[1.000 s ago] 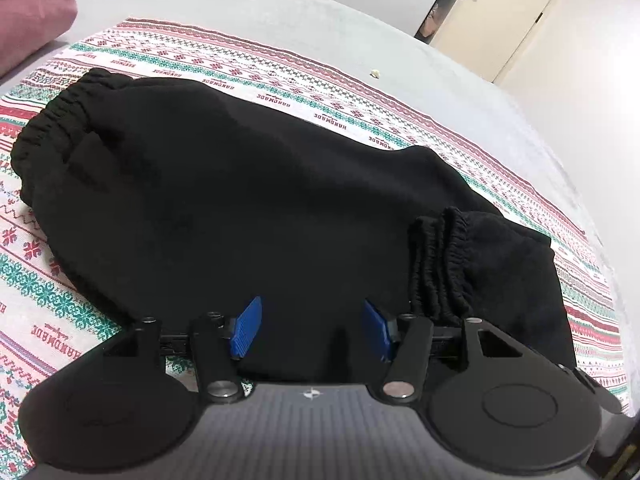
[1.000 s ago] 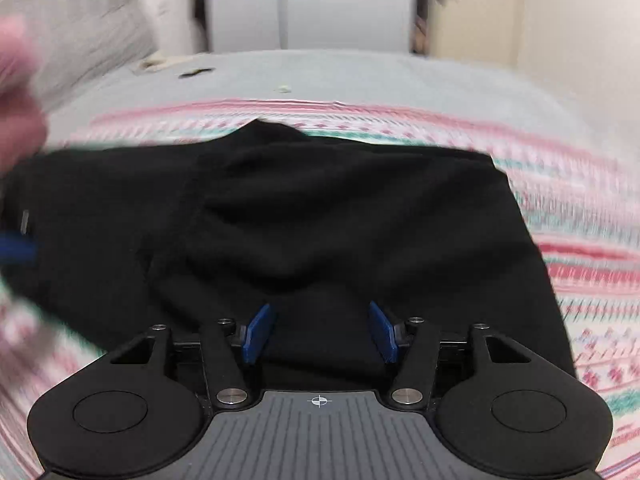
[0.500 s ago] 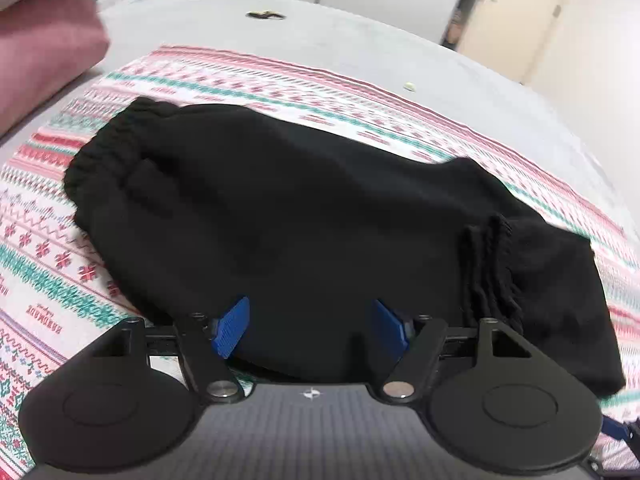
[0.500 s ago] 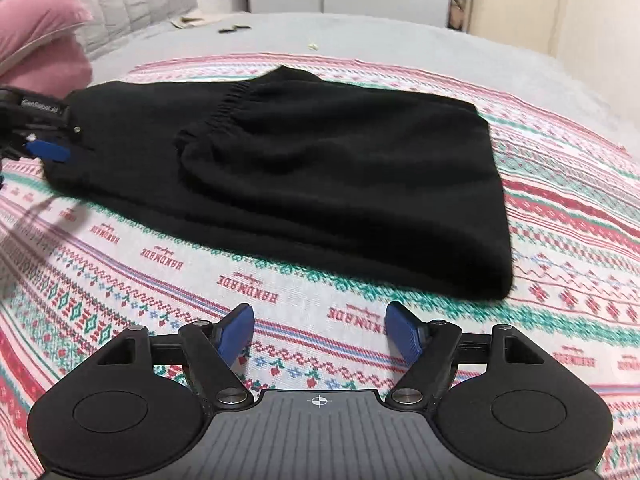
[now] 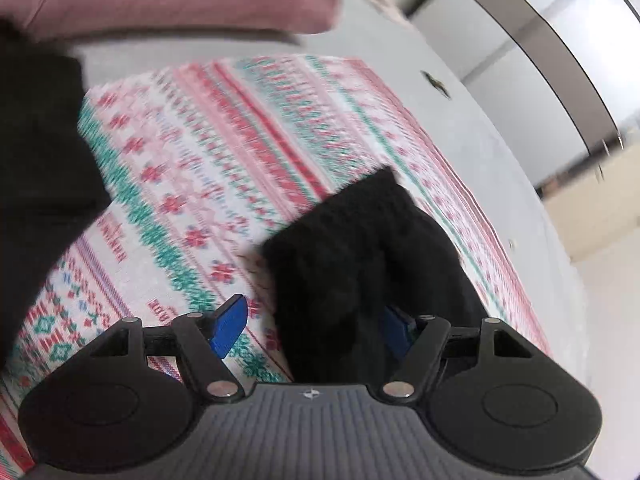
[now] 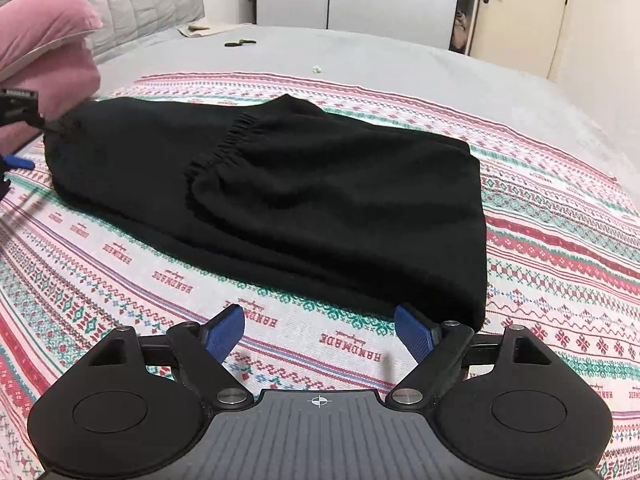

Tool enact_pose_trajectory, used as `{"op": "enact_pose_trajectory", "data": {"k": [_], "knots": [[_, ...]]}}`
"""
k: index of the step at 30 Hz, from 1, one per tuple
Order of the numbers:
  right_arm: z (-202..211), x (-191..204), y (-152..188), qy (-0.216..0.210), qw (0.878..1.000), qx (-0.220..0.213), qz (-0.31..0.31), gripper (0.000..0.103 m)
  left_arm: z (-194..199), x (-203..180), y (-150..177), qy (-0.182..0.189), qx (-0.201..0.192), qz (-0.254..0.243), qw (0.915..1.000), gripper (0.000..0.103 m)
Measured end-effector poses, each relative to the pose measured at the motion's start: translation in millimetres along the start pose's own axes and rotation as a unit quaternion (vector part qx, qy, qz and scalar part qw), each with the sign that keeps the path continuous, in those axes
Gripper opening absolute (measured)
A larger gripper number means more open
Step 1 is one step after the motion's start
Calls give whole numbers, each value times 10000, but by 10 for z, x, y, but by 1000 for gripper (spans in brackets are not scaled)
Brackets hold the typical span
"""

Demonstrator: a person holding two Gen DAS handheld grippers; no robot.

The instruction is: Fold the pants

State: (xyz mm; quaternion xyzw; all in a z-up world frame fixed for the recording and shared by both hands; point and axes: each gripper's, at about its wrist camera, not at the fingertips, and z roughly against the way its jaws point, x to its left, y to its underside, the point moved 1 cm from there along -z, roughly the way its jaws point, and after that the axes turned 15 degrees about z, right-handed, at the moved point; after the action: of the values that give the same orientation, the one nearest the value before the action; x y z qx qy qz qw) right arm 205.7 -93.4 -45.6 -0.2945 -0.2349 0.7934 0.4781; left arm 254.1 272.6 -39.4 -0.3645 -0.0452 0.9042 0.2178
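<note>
Right wrist view is showing the black pants (image 6: 280, 192) lying folded on the patterned blanket (image 6: 120, 264), an elastic cuff (image 6: 224, 148) resting across their top. Just short of the pants' near edge, the right gripper (image 6: 319, 334) is hovering with its blue fingers spread wide, gripping nothing. At the pants' far left end, beside the pink pillow (image 6: 44, 48), the left gripper (image 5: 310, 326) is sitting with its fingers apart, black fabric lying between them but not pinched.
</note>
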Motion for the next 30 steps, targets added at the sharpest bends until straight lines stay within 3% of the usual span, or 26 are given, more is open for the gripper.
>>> {"op": "enact_pose_trajectory", "data": {"k": [5, 13, 15, 17, 21, 25, 27, 30], "knots": [[17, 57, 0, -24, 10000, -29, 63, 84, -208, 103, -4, 364, 505, 608, 9962, 97], [23, -2, -3, 48, 10000, -50, 11, 84, -407, 9, 83, 539, 227, 676, 9960, 97], [26, -18, -1, 88, 9999, -62, 33, 84, -440, -45, 117, 541, 55, 561, 9969, 89], [20, -40, -1, 102, 9999, -57, 4, 84, -478, -72, 147, 538, -52, 495, 9973, 73], [15, -87, -8, 136, 9999, -68, -65, 84, -548, -126, 175, 527, -140, 530, 9971, 71], [21, -123, -15, 166, 9997, -95, -123, 84, -559, -54, 185, 670, 0, 839, 9942, 78], [24, -127, -14, 165, 9997, -97, -130, 84, -562, -66, 185, 695, -16, 727, 9949, 77], [37, -117, -21, 165, 9997, -119, -104, 84, -487, -161, 207, 730, -294, 326, 9964, 67]]}}
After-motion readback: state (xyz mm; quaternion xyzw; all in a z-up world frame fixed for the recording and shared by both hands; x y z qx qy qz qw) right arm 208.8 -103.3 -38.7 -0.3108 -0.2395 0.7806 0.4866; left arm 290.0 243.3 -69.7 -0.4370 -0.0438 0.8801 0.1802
